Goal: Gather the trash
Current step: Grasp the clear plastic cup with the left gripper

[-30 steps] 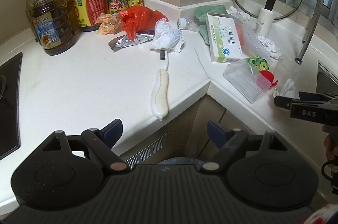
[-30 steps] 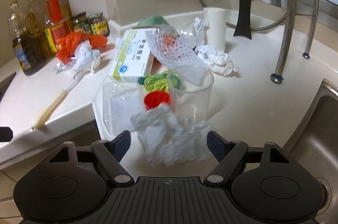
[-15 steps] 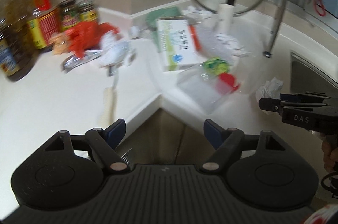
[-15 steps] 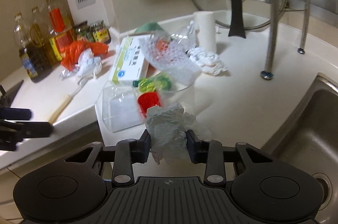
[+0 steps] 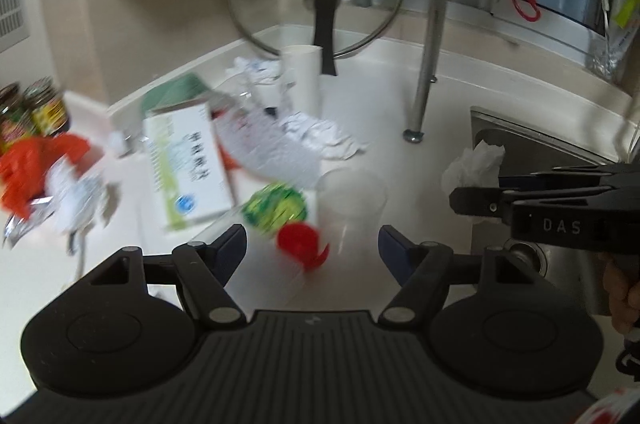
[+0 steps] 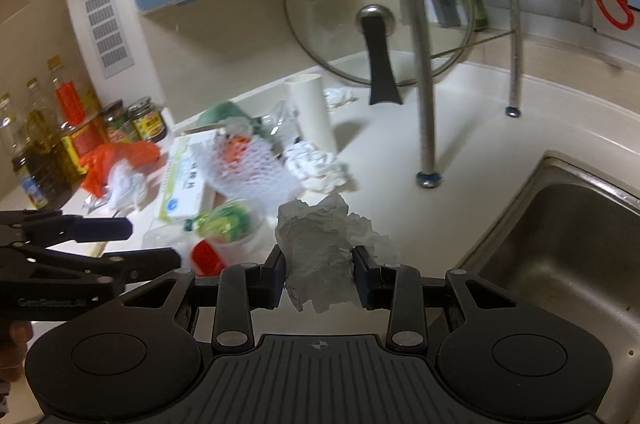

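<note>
1. My right gripper [image 6: 319, 274] is clamped on a crumpled white tissue [image 6: 320, 244]; both pads press into its sides, and the wad is lifted clear of the counter [image 6: 472, 144], just in front of the sink's [image 6: 568, 256] near-left corner.
2. My left gripper [image 5: 312, 248] stands apart with nothing between its fingers; the jaws have just been closing a little, yet a wide gap shows. It hovers over the counter's front edge.
3. Seen from my left wrist, a clear plastic cup [image 5: 352, 200] stands upright on the counter beyond that gap, with a red cap [image 5: 298, 244] and a green-and-yellow wrapper [image 5: 276, 208] just to its left (this view is blurred, so finer detail escapes me).
4. Further toward the counter's back corner lie a white-and-green medicine box [image 6: 188, 180], a white foam net [image 6: 248, 168] resting partly on it, and another crumpled tissue [image 6: 316, 168] beside a white paper tube [image 6: 312, 116] standing upright.
5. An orange plastic bag [image 6: 116, 160] sits near the left end, in front of jars [image 6: 132, 120] and oil bottles [image 6: 48, 144] along the wall.
6. A glass pot lid [image 6: 376, 8] leans upright at the back edge, behind a metal rack leg [image 6: 424, 84].
</note>
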Action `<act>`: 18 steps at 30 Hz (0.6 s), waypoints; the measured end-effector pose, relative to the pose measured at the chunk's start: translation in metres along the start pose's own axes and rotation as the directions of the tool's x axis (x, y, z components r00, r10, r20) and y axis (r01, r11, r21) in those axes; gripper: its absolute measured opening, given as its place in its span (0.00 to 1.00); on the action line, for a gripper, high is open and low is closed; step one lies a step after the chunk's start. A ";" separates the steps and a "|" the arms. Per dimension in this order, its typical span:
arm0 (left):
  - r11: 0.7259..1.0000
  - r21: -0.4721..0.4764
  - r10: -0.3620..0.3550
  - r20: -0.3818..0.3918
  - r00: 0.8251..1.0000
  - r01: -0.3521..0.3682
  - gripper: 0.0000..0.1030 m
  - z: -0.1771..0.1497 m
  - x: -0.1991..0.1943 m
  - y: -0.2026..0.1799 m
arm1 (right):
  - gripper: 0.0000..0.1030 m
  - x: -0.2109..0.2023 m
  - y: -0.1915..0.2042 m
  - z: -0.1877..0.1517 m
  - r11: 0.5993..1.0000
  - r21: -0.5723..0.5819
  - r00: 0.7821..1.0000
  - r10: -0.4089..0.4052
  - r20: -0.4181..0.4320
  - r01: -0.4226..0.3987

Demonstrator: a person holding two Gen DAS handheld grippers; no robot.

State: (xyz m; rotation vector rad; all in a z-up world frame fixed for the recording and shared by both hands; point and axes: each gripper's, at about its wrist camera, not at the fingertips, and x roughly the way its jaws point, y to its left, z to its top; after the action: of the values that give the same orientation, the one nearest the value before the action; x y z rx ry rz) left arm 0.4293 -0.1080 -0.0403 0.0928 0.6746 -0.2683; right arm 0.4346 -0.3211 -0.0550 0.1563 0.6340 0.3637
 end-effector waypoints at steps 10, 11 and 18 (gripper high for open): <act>1.000 0.026 0.000 -0.047 0.999 0.001 0.64 0.012 0.047 -0.019 | 0.35 0.007 -0.027 0.004 1.000 0.028 1.000 -0.004 -0.010 0.004; 1.000 0.029 0.003 -0.048 0.999 -0.002 0.63 0.012 0.048 -0.020 | 0.35 0.007 -0.028 0.005 1.000 0.030 1.000 -0.005 -0.012 0.005; 0.999 0.049 0.022 -0.055 0.998 -0.019 0.50 0.018 0.060 -0.026 | 0.35 0.014 -0.035 0.008 0.999 0.039 1.000 0.008 -0.020 -0.007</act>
State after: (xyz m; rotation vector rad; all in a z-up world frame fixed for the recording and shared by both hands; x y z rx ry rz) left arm 0.4779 -0.1490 -0.0645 0.1536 0.7216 -0.2630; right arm 0.4596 -0.3482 -0.0656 0.1926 0.6613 0.3608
